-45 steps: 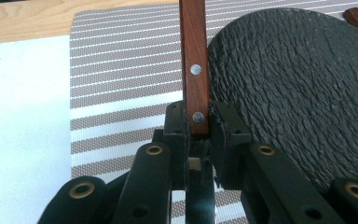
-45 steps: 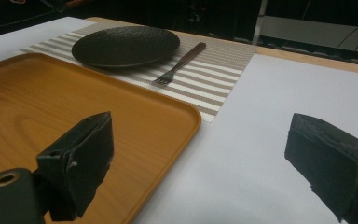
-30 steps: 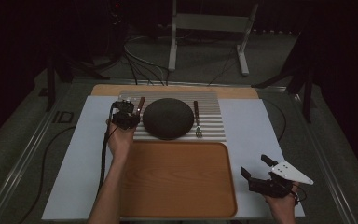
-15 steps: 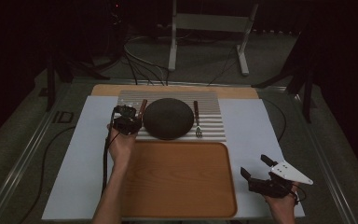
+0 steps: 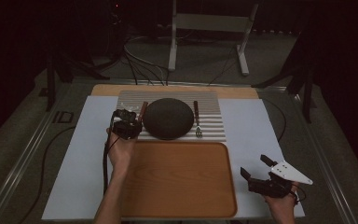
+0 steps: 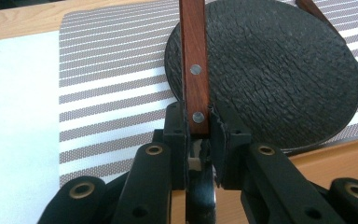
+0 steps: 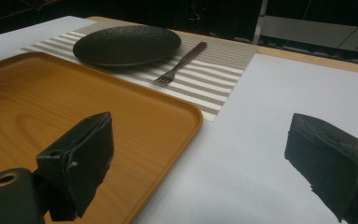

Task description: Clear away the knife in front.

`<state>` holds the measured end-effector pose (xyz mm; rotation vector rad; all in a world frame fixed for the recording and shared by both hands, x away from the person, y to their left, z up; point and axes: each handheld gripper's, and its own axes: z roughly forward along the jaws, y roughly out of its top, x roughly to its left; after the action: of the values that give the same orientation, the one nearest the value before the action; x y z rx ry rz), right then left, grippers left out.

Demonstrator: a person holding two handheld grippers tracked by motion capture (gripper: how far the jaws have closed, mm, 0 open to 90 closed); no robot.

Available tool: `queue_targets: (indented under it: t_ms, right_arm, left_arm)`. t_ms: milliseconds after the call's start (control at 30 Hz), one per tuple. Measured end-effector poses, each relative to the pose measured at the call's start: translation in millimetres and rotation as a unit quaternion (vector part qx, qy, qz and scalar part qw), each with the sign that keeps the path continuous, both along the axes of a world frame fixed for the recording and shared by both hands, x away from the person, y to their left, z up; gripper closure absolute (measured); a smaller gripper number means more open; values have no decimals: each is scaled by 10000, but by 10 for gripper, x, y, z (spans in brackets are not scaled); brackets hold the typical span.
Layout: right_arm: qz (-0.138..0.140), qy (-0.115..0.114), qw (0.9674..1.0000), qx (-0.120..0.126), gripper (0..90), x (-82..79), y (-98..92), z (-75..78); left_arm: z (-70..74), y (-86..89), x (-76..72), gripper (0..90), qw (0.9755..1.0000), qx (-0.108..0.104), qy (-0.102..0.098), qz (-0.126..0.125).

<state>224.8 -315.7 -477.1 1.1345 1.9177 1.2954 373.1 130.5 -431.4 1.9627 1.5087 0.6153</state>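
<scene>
Left gripper (image 6: 200,135) clamping one wooden-handled knife (image 6: 193,60), right gripper (image 7: 200,163) agape, one plate (image 5: 168,118), one fork (image 5: 197,119)

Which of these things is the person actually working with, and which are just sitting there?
In use: left claw, clamped on the wooden knife handle beside the plate.
Lying about: fork, tray, striped mat, open right claw.

Your knife (image 6: 195,65) has a reddish-brown wooden handle with 2 metal rivets. Its handle end sits between your left gripper's (image 6: 198,135) closed jaws, reaching away along the dark plate's (image 6: 279,70) left edge, probably lifted slightly.
</scene>
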Motion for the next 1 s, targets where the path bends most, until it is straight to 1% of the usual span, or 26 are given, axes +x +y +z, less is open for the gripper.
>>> queue_targets:
  t_ms: [200, 467, 600, 1000]
  right_arm:
    - [-7, 36, 10000, -14, 78, 4, 5, -4]
    - [-6, 35, 10000, -9, 78, 4, 4, -4]
    - [-8, 31, 10000, -10, 78, 5, 2, -4]
    - [-10, 28, 10000, -10, 78, 4, 1, -2]
  left_arm:
    - [-29, -40, -61, 780, 10000, 69, -3, -49]
    - [-43, -73, -146, 780, 10000, 43, -32, -69]
    - [-51, -96, -192, 780, 9999, 84, -41, -104]
    - [-91, -122, -336, 780, 9999, 85, -91, -119]
